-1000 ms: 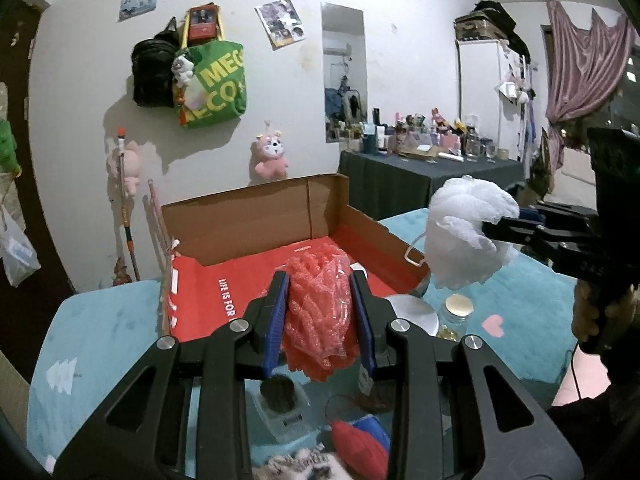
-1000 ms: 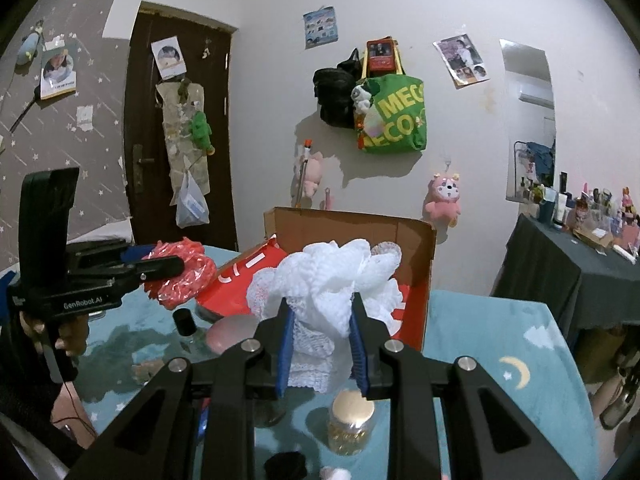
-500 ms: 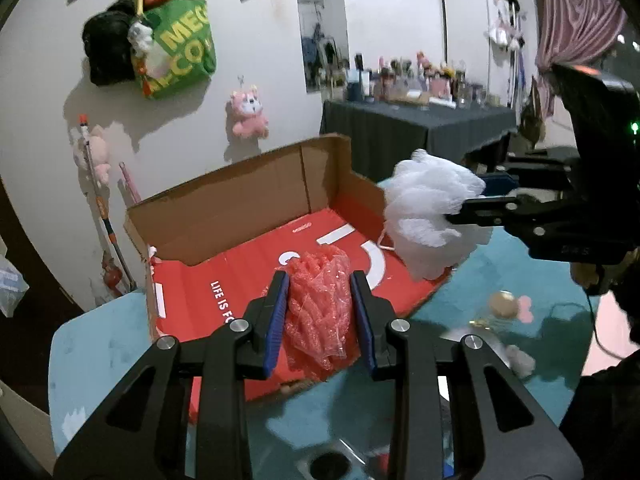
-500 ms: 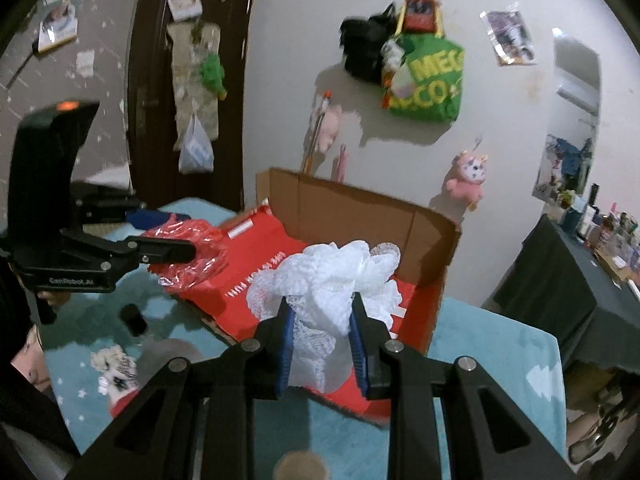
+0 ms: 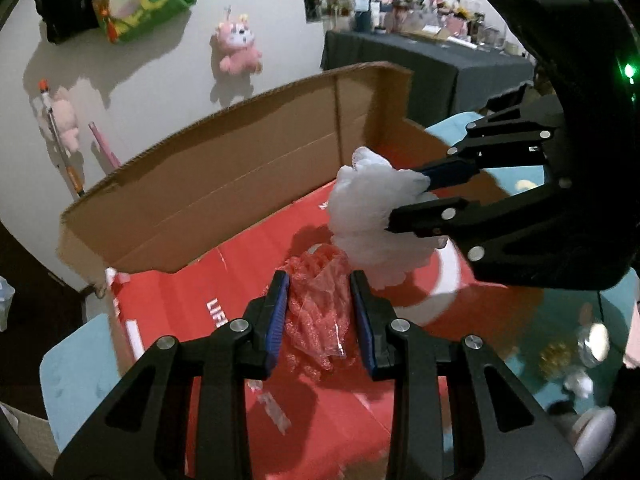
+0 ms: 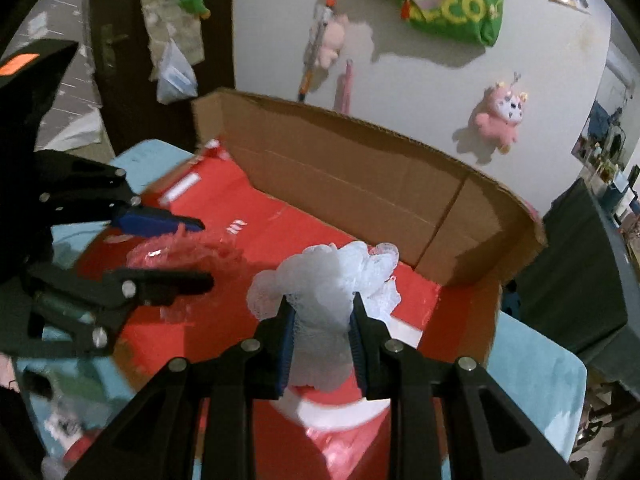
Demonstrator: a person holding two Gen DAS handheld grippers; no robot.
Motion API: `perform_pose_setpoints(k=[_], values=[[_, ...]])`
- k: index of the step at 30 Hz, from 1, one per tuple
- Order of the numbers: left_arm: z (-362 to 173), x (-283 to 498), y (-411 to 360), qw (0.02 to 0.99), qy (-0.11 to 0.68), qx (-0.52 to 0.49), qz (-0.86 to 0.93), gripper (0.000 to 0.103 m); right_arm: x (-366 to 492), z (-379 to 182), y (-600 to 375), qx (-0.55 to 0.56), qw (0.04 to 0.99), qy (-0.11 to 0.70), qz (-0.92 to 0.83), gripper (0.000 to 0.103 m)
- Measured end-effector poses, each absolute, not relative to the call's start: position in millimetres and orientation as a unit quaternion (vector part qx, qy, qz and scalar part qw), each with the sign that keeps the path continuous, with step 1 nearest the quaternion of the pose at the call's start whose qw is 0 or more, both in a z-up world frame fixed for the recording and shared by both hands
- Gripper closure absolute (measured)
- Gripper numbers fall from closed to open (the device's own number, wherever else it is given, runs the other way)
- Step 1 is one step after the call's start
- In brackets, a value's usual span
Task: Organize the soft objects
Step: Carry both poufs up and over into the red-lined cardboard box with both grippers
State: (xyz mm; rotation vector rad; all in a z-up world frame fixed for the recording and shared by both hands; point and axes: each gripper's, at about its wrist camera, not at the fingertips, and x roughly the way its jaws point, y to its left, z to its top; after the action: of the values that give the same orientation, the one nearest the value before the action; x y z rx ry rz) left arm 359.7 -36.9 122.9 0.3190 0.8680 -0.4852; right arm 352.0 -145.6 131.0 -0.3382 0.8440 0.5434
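Above red-lined cardboard box (image 5: 224, 184), downward-tilted left gripper (image 5: 320, 304) clenched on red mesh (image 5: 316, 312), right gripper (image 6: 322, 320) on white pouf (image 6: 324, 280).

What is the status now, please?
Left tongs shut on red mesh pouf. Right tongs shut on white mesh pouf. Both over open cardboard box. Nothing blocking.

**Mesh, Film and Cardboard**

White mesh puff (image 6: 332, 280): frothy netted plastic, matt. Red bundle (image 5: 318, 312): crinkled glossy film. Box (image 5: 240, 168): rough brown corrugated cardboard walls, smooth red printed floor. Worktop cover (image 6: 532, 364): soft teal cloth.
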Motion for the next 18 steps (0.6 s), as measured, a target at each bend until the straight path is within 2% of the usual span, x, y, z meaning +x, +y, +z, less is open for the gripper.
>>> perform_pose_setpoints(k=[12,18], values=[[77.1,426.0,-32.7,0.855,0.453,0.157,-0.197,0.073,433.7,99.7,-138.7,-0.133,0.846,0.467,0.221,0.076],[76.1,424.7,-31.6,0.861,0.441,0.160,-0.195,0.068,441.0,98.9,-135.9,-0.136,0.844,0.470,0.218,0.068]])
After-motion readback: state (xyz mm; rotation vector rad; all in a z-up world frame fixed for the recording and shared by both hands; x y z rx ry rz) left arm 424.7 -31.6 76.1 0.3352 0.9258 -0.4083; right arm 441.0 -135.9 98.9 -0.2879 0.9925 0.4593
